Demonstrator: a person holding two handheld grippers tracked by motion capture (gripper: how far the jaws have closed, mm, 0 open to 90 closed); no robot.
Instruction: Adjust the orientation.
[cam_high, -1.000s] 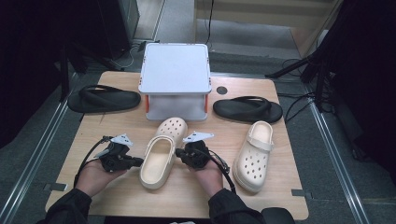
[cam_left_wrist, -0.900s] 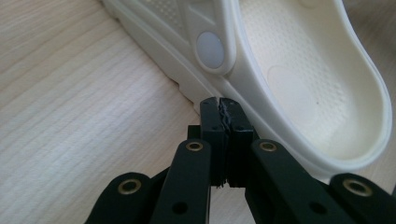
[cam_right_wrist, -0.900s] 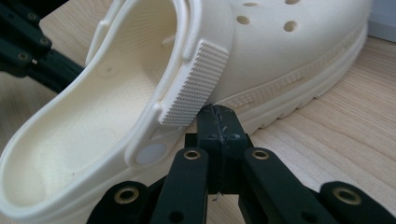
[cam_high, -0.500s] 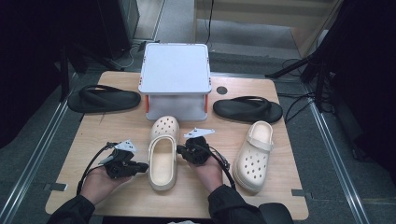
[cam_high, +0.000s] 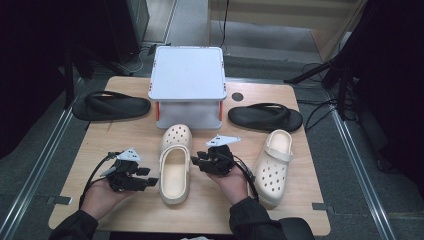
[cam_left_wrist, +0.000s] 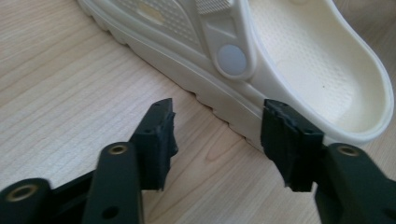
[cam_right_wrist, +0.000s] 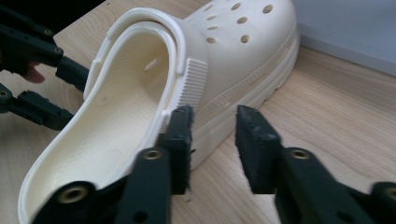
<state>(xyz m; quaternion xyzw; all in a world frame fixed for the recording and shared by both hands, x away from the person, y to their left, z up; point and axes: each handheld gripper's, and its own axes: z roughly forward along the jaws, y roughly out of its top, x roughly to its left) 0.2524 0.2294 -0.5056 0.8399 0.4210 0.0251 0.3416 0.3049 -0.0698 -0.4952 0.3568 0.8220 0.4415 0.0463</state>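
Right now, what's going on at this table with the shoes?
A person with a gripper in each hand has just set the middle cream clog down before the grey box. The left gripper and right gripper flank its sides; both jaws have just been opening, gripping nothing. The other clog lies to its right.

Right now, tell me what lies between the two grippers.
The middle cream clog lies between the left gripper and the right gripper, plain in the high view.
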